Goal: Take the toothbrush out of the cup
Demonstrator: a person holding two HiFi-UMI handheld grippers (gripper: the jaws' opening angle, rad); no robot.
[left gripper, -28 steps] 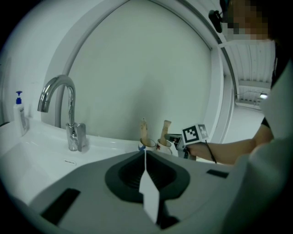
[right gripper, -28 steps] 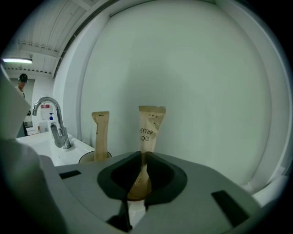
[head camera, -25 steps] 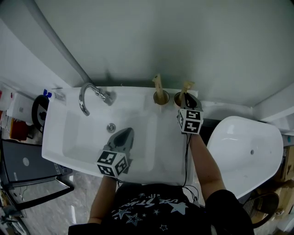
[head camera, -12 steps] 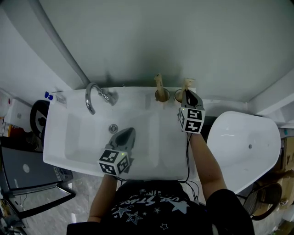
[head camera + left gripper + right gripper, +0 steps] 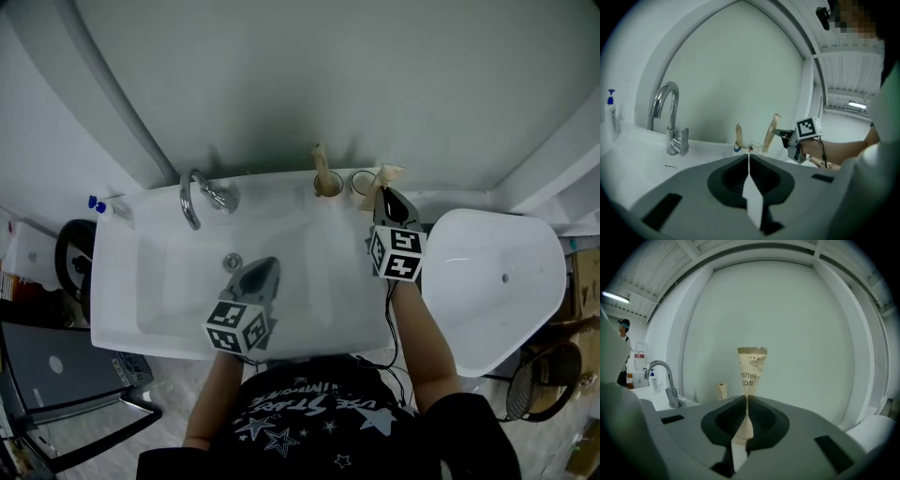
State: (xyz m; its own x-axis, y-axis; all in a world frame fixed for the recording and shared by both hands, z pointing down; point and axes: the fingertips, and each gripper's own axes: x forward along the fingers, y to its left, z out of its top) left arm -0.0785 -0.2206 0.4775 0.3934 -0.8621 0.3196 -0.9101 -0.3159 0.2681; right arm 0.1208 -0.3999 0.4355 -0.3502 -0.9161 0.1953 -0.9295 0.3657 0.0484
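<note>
Head view: right gripper (image 5: 383, 195) is clamped on the wrapped toothbrush (image 5: 387, 174), just right of its cup (image 5: 362, 186). Left gripper (image 5: 264, 269) is over the sink (image 5: 122, 281), well apart.
Left gripper view: jaws together, nothing held. Toothbrush leans away from cup.
Right gripper view: toothbrush upright between jaws, long axis pointing up. Judgement: lift along it.

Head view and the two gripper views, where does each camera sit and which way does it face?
Head view: on the person's head, looking steeply down at the sink; shows both forearms, left gripper and right gripper.
Left gripper view: rides the left gripper, looks along its shut jaws toward the faucet and right gripper; shows the right forearm.
Right gripper view: rides the right gripper, faces the wall; jaws pinch the toothbrush.
Shared: faucet and toothbrush appear in all three.
</note>
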